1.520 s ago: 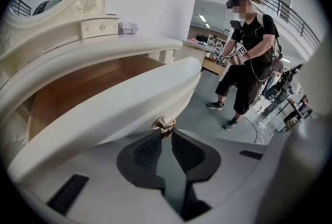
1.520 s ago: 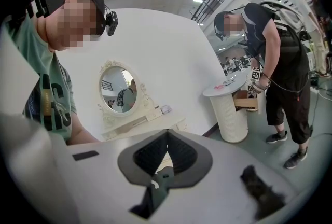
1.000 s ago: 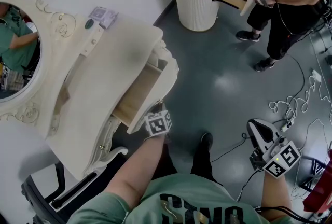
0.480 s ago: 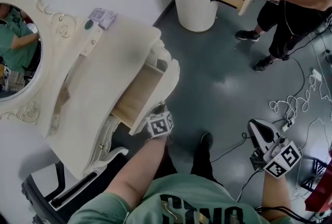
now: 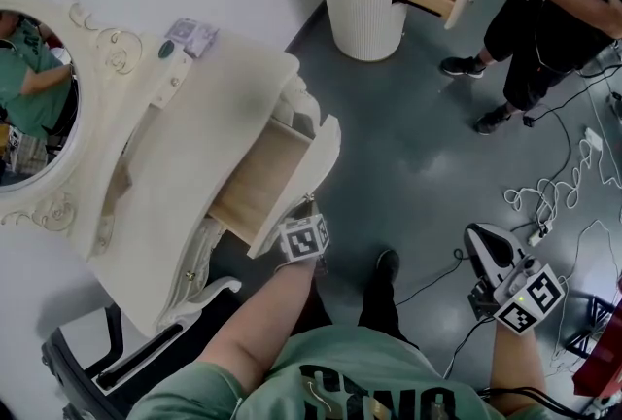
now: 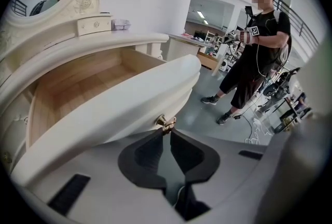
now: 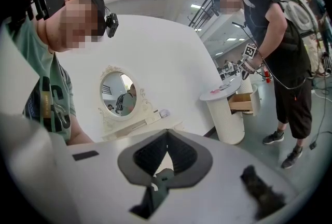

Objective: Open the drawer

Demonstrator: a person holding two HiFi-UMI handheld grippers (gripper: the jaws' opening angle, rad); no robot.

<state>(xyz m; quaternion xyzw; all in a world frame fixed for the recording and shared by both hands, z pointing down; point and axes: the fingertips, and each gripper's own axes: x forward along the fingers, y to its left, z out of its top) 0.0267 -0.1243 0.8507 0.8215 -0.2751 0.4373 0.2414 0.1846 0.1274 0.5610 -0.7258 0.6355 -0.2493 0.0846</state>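
The drawer [image 5: 264, 177] sits left of centre in the head view, already pulled well out of the vanity [image 5: 185, 107]. It is wood with a thick curved front, and it looks stiff and fairly light, since the part of its inside that shows is bare. It probably slides straight along its runners.

The only hold is the small brass knob [image 6: 166, 123], which looks hard and smooth and likely to slip out of a shallow pinch. The left gripper [image 6: 167, 134] has it at the very tips, and its jaws have just been closing down on it. The right gripper [image 7: 166, 134], at the lower right of the head view, has its jaws together on nothing.

In the head view the marker cube hides the knob. The runners and the drawer's back end lie under the vanity top, so the remaining travel cannot be judged.
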